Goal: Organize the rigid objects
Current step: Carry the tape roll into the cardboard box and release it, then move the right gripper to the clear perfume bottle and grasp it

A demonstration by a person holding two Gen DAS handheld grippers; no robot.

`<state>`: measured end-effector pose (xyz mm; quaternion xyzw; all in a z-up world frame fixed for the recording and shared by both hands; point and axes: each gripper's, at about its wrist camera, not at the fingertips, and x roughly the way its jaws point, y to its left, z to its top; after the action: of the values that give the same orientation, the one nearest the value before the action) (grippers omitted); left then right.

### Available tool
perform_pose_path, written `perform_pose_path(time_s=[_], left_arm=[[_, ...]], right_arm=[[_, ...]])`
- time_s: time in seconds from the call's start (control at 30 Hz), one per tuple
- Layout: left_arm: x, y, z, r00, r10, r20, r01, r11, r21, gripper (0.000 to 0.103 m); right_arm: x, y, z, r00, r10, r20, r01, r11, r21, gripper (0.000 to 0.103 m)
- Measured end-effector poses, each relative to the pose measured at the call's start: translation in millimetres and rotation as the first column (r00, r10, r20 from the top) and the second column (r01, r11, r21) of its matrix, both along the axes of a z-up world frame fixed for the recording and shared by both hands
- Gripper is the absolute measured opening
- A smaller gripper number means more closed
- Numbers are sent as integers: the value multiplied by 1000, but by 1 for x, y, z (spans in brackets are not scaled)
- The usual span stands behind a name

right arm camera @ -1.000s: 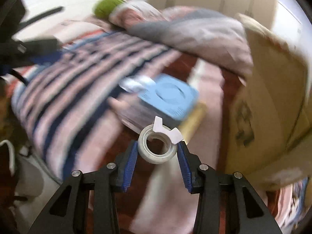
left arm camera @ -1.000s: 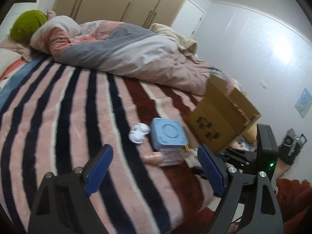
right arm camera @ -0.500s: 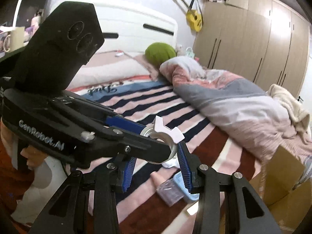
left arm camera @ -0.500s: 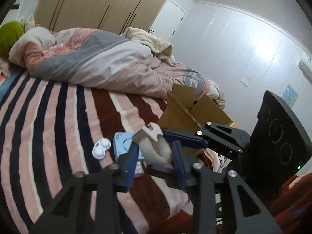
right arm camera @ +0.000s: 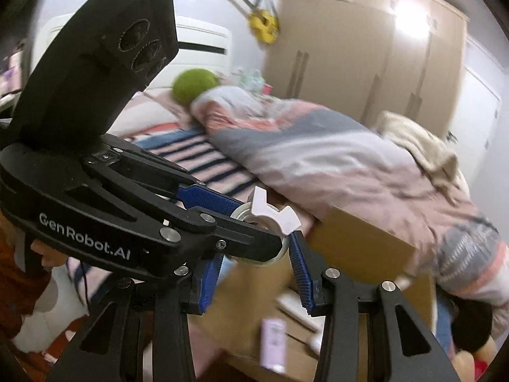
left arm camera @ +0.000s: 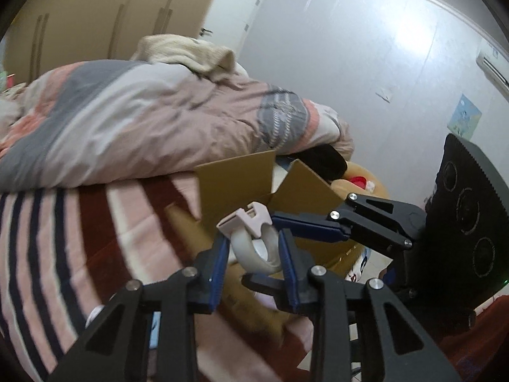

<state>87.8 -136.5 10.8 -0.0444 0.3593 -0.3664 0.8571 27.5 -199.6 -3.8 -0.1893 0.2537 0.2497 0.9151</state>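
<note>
A clear tape roll with a pale pink dispenser clip (left arm camera: pixel 253 242) is held in the air over the bed's edge, in front of an open cardboard box (left arm camera: pixel 241 178). My left gripper (left arm camera: pixel 254 264) is shut on the roll from the sides. My right gripper (right arm camera: pixel 254 254) is also closed around the same tape roll (right arm camera: pixel 270 215), crossing the left one; the left gripper body hides much of the roll there. The box (right arm camera: pixel 359 248) lies below, with a pink item (right arm camera: pixel 273 343) and a white item inside.
A striped pink, navy and maroon blanket (left arm camera: pixel 47 254) covers the bed, with a bunched quilt (left arm camera: pixel 143 121) behind the box. Wardrobe doors (right arm camera: pixel 366 63) and a green cushion (right arm camera: pixel 194 86) stand at the far side. A plush toy (left arm camera: pixel 359 178) lies past the box.
Both grippers, holding the tape roll between them, have moved right toward the cardboard box, which now fills more of both views. The blue case and white item have slipped out of sight.
</note>
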Motion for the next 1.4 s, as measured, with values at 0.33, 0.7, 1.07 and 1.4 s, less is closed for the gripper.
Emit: perform_pose_path(time_s=[0.33,0.7,1.07,1.4], left_arm=[[23,-46,-5,1000,-24,2,23,997,73,72],[-16,28,22,988,116,102,-120,992,33,83],[-68,155,-7,936,329,127,-332,943,9,86],[-77,224,-81,914,406,10,-406,913,-41,86]], right_arm=[[36,-58,-8,984,-111,-139,113,994,9,89],[17,-38,3,979,25,-200,-3,994,108,92],[-19,87,-22,884,358,-302,-318,932,172,91],[13,140,-121,843,216,-492,-289,954,-78,66]])
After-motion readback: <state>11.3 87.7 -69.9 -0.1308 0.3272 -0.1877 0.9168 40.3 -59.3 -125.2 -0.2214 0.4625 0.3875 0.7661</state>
